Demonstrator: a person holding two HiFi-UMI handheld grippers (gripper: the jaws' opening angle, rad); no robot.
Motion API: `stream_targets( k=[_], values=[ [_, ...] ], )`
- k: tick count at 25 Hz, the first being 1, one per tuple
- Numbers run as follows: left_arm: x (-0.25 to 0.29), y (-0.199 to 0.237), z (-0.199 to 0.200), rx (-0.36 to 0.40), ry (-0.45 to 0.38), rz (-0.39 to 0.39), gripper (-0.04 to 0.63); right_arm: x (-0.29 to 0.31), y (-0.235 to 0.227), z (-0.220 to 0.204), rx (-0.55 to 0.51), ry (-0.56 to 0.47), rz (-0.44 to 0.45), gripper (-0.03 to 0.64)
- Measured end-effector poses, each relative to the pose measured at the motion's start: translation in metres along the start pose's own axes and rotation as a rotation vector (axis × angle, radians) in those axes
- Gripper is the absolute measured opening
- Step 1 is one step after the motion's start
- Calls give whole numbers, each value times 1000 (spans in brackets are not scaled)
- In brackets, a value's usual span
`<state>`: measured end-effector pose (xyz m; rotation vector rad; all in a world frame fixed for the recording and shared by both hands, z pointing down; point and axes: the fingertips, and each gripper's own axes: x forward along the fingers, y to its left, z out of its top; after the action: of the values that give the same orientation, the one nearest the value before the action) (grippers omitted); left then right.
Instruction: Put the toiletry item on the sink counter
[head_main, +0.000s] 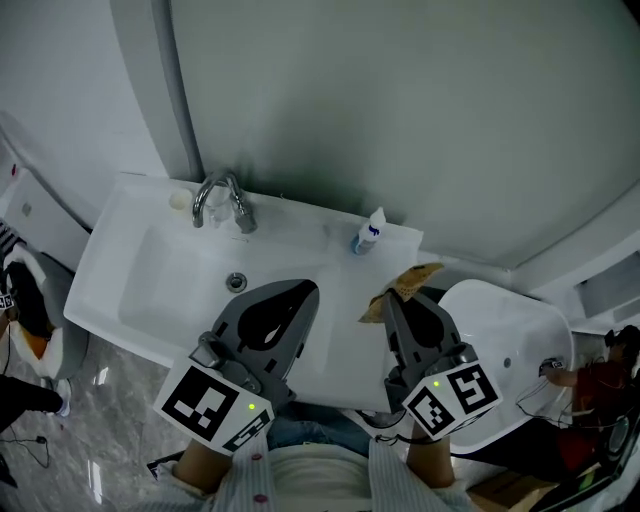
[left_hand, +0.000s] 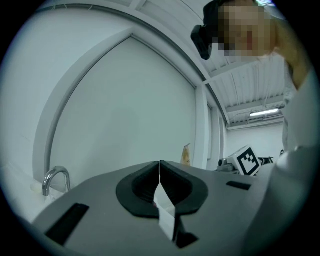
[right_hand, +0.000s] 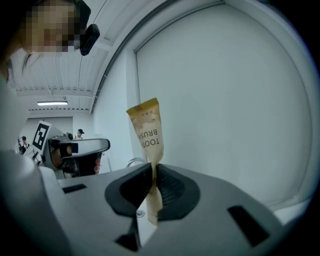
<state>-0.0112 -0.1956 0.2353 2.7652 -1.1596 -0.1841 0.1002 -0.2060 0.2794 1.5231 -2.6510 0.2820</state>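
Note:
A tan paper toothbrush packet (right_hand: 146, 131) stands up out of my right gripper (right_hand: 152, 169), whose jaws are shut on its lower part. From the head view the packet (head_main: 407, 284) sticks out past the right gripper (head_main: 388, 300), above the front right of the white sink counter (head_main: 345, 345). My left gripper (head_main: 305, 292) hovers over the basin (head_main: 170, 285) with its jaws shut on nothing. In the left gripper view the left gripper (left_hand: 159, 165) shows closed tips, with the packet (left_hand: 185, 155) beyond to the right.
A chrome faucet (head_main: 222, 200) stands at the back of the basin, with the drain (head_main: 236, 282) below it. A small white bottle with blue print (head_main: 369, 233) stands on the counter's back right. A white toilet (head_main: 505, 350) sits to the right. A big arched mirror (head_main: 400, 110) fills the wall.

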Motion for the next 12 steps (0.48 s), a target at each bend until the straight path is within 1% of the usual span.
stream_targets(
  k=[6,12],
  values=[
    [17,8,1,-15,27,-46,18,7,-9,5,14,11,-51,32],
    [23,9,-5,-13,44,-61,18,11,-17,2,25,27,-79,32]
  ],
)
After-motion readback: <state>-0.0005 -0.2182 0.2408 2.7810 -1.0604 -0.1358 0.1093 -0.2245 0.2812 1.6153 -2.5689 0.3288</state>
